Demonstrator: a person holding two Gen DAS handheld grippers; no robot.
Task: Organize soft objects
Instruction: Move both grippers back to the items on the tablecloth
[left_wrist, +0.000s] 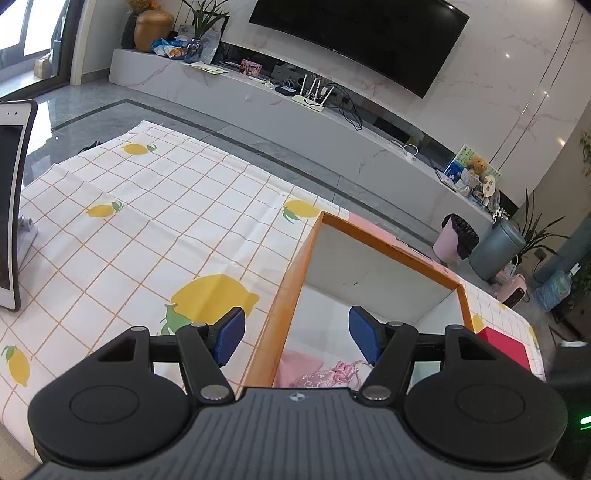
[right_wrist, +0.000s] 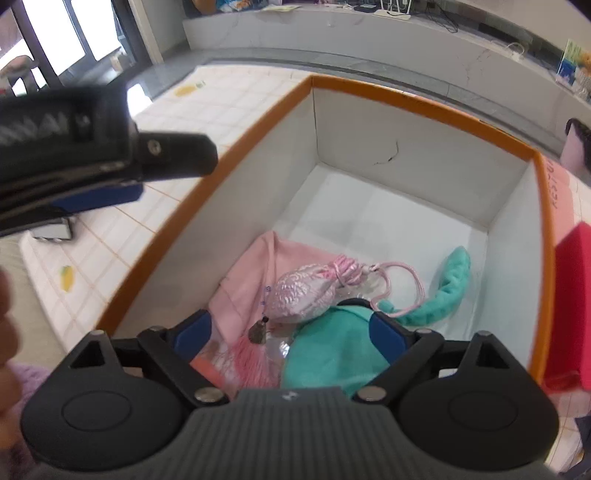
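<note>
the right tongs (right_wrist: 291, 328) hang open over the orange-rimmed box (right_wrist: 424, 96), nothing gripped — teal plush (right_wrist: 328, 350) and pink pouch (right_wrist: 303, 291) lie inside. the left tongs (left_wrist: 297, 334) gape empty at the box's left wall. drop-off looks done — next, fetch another soft thing.

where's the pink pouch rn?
Right wrist view: the pink pouch lies inside the box, on the pink cloth, just left of the teal item.
</note>
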